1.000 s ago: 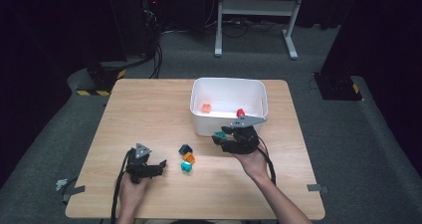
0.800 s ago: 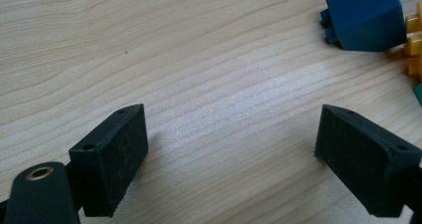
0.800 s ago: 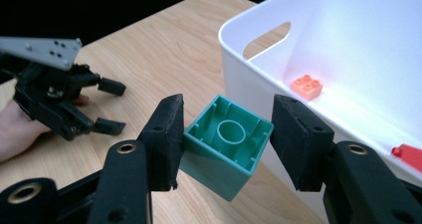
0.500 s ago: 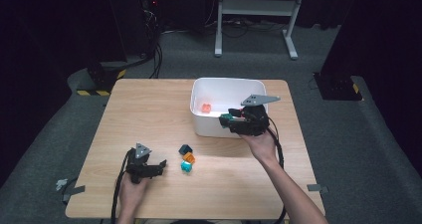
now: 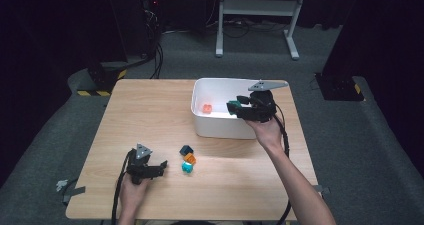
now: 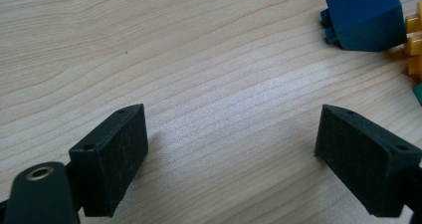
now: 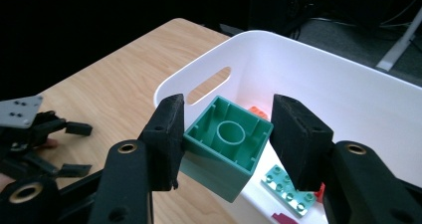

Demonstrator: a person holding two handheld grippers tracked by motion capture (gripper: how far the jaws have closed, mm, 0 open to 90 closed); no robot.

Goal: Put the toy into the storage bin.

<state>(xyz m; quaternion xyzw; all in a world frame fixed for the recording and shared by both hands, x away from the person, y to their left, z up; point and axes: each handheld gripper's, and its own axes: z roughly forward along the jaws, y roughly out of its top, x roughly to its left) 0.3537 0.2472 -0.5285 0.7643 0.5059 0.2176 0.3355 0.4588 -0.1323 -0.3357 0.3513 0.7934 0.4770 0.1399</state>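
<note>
The green block (image 7: 226,144) now hangs over the white bin (image 5: 220,127), clamped between the right gripper (image 7: 226,139) jaws, having been lifted from the table a moment ago; release looks next. The left gripper (image 6: 231,154) rests open near the remaining blocks (image 5: 188,159).

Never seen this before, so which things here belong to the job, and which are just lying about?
In the job: green plastic block in right tongs, white plastic bin, loose blocks on table.
Lying about: white metal stand, floor cables.
</note>
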